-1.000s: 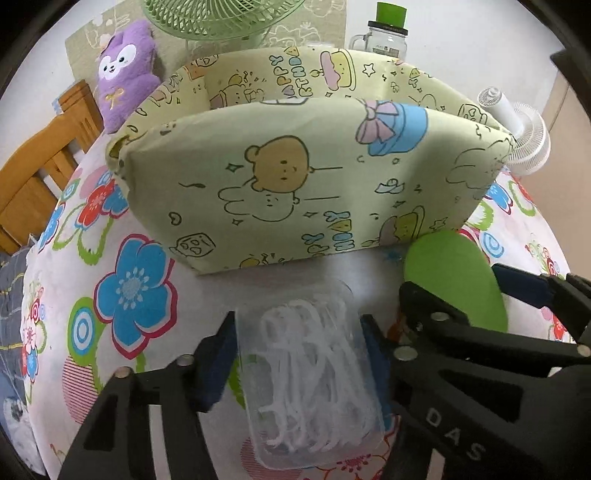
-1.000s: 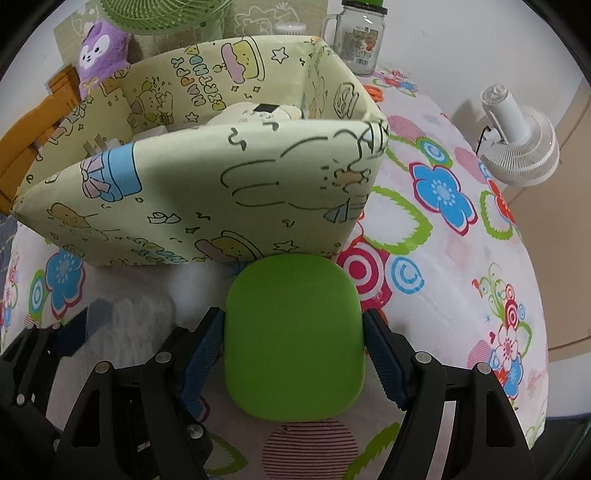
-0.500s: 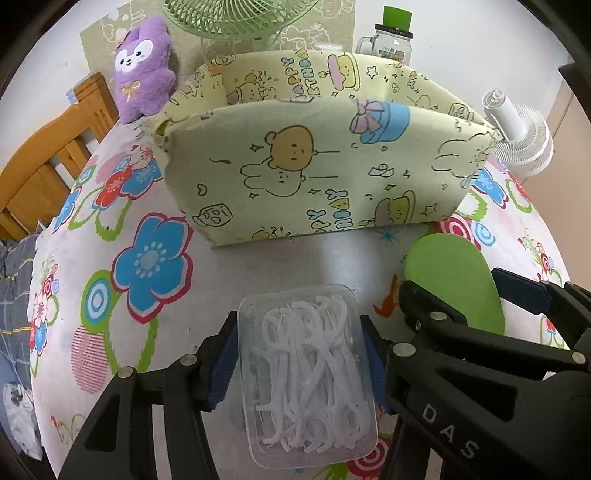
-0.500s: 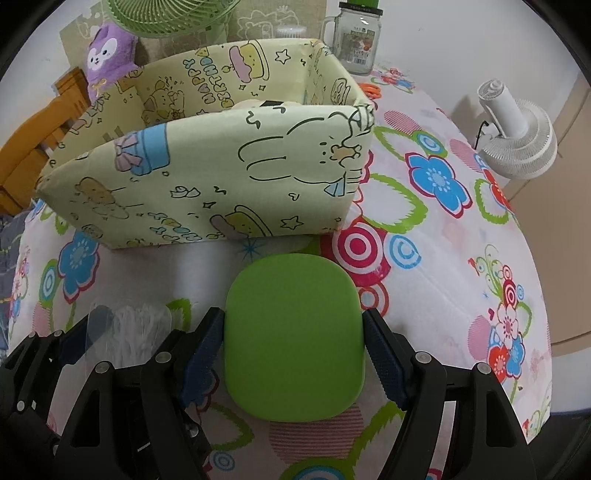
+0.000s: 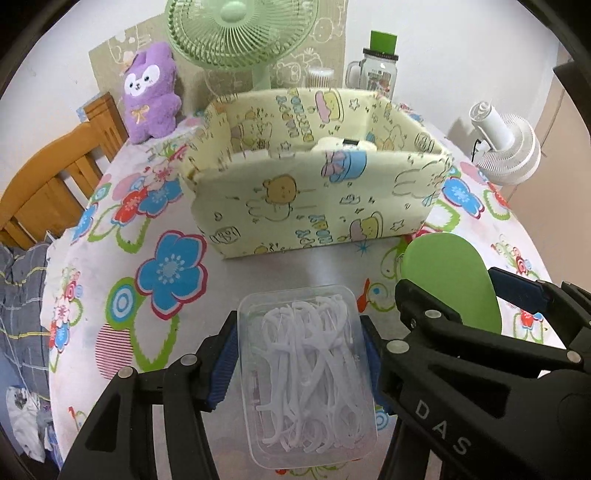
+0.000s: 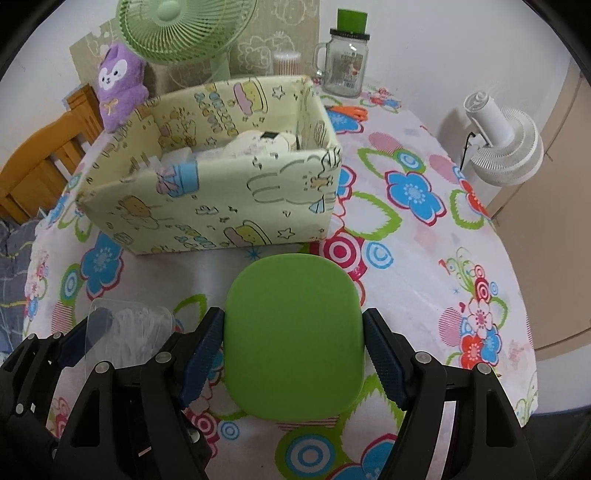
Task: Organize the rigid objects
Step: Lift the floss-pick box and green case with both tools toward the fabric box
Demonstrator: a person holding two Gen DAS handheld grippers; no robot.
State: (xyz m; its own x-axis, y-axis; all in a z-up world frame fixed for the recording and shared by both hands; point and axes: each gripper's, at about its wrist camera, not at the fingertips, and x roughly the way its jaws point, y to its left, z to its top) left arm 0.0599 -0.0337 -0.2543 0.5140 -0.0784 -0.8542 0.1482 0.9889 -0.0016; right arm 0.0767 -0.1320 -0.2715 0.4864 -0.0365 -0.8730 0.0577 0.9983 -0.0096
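My left gripper (image 5: 300, 358) is shut on a clear plastic box of white floss picks (image 5: 306, 373), held above the flowered tablecloth. My right gripper (image 6: 293, 354) is shut on a flat green rounded-square case (image 6: 293, 343); the case also shows in the left wrist view (image 5: 450, 277). The floss box shows at the lower left of the right wrist view (image 6: 129, 328). Both are in front of a pale yellow cartoon-print storage box (image 5: 310, 206), open at the top (image 6: 221, 206), with white items inside (image 6: 258, 144).
Behind the box stand a green fan (image 5: 240, 33), a purple plush toy (image 5: 149, 92) and a glass jar with a green lid (image 6: 345, 55). A white fan (image 6: 502, 144) stands at the right edge. Orange scissors (image 6: 349, 110) lie by the jar. A wooden chair (image 5: 44, 184) is left.
Both grippers have risen and drawn back from the storage box with their objects; the box now looks smaller and its inside shows over the near wall.
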